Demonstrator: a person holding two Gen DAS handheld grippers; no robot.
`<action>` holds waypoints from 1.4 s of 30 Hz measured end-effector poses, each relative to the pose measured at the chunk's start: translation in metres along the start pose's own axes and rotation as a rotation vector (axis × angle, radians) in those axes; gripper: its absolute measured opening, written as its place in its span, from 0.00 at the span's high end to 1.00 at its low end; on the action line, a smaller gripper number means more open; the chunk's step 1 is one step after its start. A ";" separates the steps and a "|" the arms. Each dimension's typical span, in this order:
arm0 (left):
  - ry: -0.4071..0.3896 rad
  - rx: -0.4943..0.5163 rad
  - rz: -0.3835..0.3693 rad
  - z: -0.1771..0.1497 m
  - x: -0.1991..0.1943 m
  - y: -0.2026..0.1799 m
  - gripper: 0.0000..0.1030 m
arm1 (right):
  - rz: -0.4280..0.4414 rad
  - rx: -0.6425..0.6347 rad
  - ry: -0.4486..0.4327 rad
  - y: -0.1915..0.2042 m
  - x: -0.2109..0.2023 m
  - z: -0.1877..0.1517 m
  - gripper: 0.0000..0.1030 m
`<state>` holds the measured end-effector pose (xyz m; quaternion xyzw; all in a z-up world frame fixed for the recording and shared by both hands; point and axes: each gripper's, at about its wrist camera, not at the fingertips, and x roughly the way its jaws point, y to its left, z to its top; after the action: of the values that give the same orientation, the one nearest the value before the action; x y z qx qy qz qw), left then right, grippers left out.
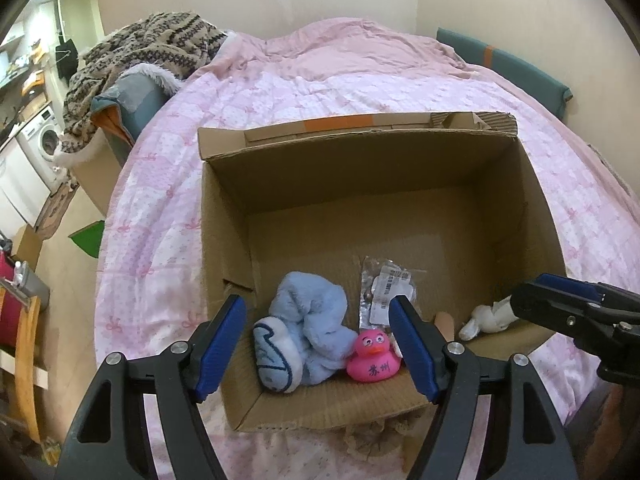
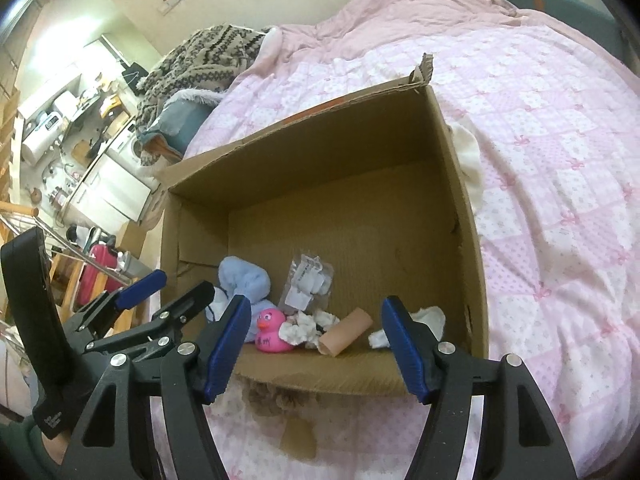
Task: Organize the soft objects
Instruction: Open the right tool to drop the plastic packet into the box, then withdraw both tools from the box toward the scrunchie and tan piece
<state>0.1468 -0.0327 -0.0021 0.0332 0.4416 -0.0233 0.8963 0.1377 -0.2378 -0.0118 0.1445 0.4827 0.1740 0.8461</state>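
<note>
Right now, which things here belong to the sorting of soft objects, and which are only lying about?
For the job:
cardboard box
blue plush slipper
pink rubber duck
white soft toy

Lying about:
plastic packet
cardboard tube
patterned blanket
pink quilt

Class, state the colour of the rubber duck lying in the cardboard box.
The rubber duck is bright pink with an orange beak, clearest in the left wrist view.

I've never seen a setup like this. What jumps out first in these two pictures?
An open cardboard box sits on a pink quilted bed. Along its near wall lie a bright pink rubber duck and, touching it, a light blue plush toy. Two pairs of black tongs with blue pads, left tongs and right tongs, hang open over the box's near edge, gripping nothing.
</note>
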 end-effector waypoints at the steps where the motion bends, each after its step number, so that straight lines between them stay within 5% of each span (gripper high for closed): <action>1: 0.000 -0.002 0.001 -0.001 -0.002 0.001 0.31 | -0.004 -0.002 -0.001 0.001 -0.001 -0.001 0.31; 27: 0.091 -0.063 0.004 -0.064 -0.047 0.010 0.31 | -0.022 0.004 0.060 0.015 -0.024 -0.056 0.31; 35: 0.128 -0.173 0.036 -0.081 -0.044 0.033 0.31 | -0.032 0.051 0.147 0.005 -0.007 -0.070 0.31; 42: 0.177 -0.253 0.049 -0.090 -0.029 0.058 0.31 | -0.063 -0.005 0.313 0.015 0.038 -0.088 0.31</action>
<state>0.0621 0.0328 -0.0311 -0.0674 0.5173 0.0573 0.8512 0.0771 -0.2010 -0.0780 0.0982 0.6124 0.1691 0.7660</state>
